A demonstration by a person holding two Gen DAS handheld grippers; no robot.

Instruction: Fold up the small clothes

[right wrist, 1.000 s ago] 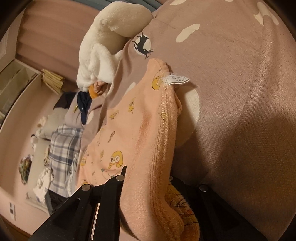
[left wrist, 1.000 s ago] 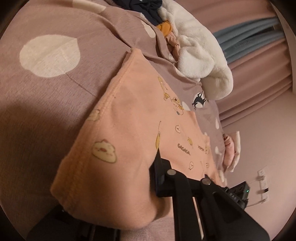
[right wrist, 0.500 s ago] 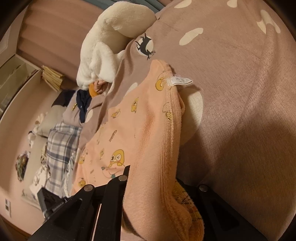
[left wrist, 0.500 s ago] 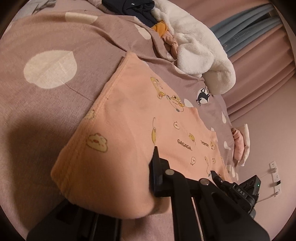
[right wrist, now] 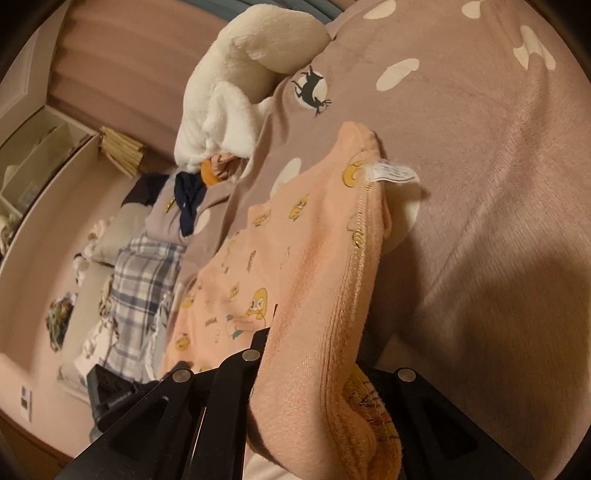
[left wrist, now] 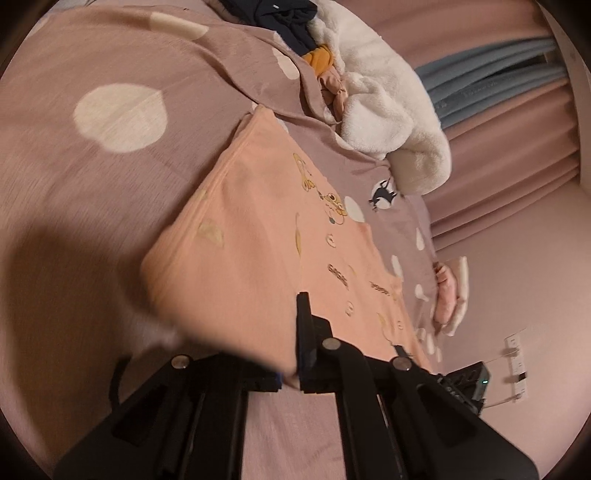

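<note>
On the bedspread (left wrist: 92,206), both grippers pinch the peach garment's (left wrist: 258,236) edges.

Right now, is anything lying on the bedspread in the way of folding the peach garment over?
Nothing visible. Both tongs, left and right, grip the peach garment; the white fleece lies beyond its far edge.

Mauve bedspread (left wrist: 92,206) with cream spots and one black deer print (right wrist: 312,90). White fleece blanket (left wrist: 384,110) bunched at its far edge, navy garment (left wrist: 284,22) beside it. Pink curtains (left wrist: 509,147) behind. Plaid cloth (right wrist: 144,277) on floor (contents of shelf (right wrist: 40,155) unclear).
</note>
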